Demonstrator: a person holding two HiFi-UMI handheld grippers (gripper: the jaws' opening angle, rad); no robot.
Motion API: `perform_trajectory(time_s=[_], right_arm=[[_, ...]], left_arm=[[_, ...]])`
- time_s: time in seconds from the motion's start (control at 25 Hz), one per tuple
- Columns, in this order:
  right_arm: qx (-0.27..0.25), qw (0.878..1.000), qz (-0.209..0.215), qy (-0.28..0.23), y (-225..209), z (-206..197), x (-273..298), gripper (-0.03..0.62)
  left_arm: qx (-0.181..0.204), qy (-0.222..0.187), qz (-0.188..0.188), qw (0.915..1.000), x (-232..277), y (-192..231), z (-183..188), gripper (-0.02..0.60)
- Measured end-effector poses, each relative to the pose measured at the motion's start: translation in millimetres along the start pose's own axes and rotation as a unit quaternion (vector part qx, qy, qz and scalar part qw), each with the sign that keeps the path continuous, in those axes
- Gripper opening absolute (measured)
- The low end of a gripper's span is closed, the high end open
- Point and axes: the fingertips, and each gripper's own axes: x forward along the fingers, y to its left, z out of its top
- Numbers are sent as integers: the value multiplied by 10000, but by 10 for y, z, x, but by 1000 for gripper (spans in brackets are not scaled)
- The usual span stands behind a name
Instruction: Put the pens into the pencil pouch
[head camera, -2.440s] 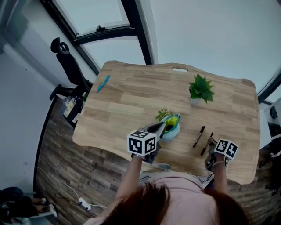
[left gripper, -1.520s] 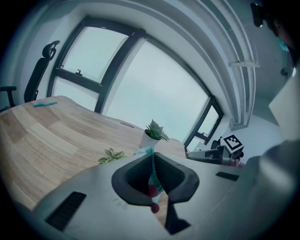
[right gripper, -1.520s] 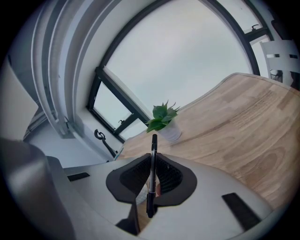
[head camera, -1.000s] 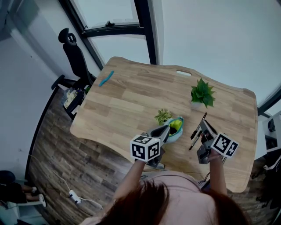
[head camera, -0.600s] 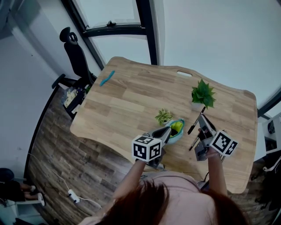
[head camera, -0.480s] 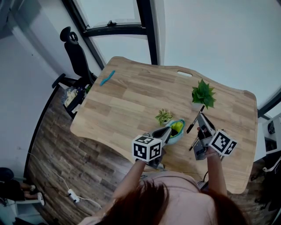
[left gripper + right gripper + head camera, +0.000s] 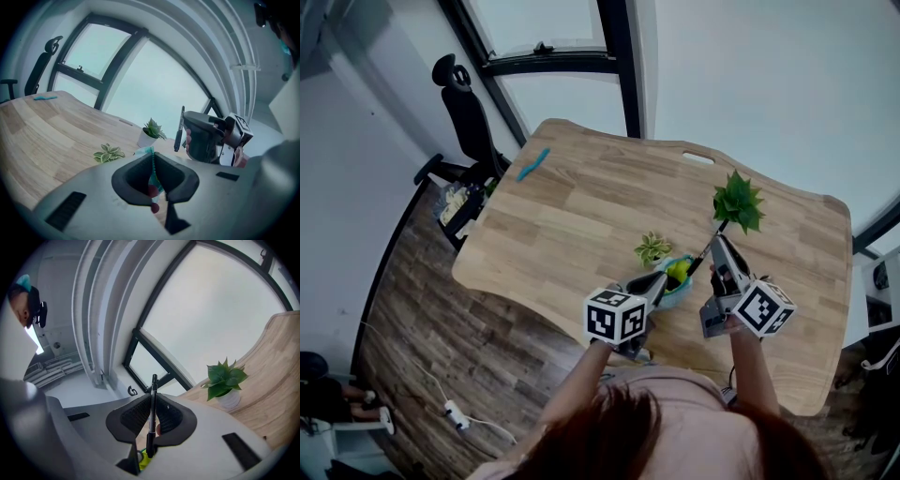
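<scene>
**Change.** The right claw (image 7: 718, 247) has left the surface (image 7: 581, 202). A moment ago it was low at the near right edge, where two pens lay. It is now raised and swung left, just beside the pouch (image 7: 677, 281), and is closed on one black pen (image 7: 699, 263). The right gripper view confirms the grip: the pen (image 7: 153, 385) stands upright between the pads, with its lower end over the yellow-green pouch opening.

**Unchanged.** The left claw (image 7: 660, 279) has kept its place. It is closed on the teal rim of the pouch (image 7: 151, 157) and holds the mouth up and open, near the near edge of the surface.

**Meaning for the task.** Pick-up of the first pen is complete and the transfer looks nearly finished. The likely next step is to lower the tip into the mouth and then release it. The second pen is not visible now and is probably hidden behind the right gripper. It has not yet been collected.
</scene>
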Motion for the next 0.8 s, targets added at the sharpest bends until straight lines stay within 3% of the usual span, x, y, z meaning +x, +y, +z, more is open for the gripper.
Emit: perform_trajectory(time_s=[0.32,0.8], right_arm=[[-279,9996,36,-32,-17,-261,91,32],[-924,9943,-96,518,-112,-686,101,32]], left_arm=[[1,0,38,10000,-3,17,-2,12],[3,-13,99,9999,-24,44,-4,12]])
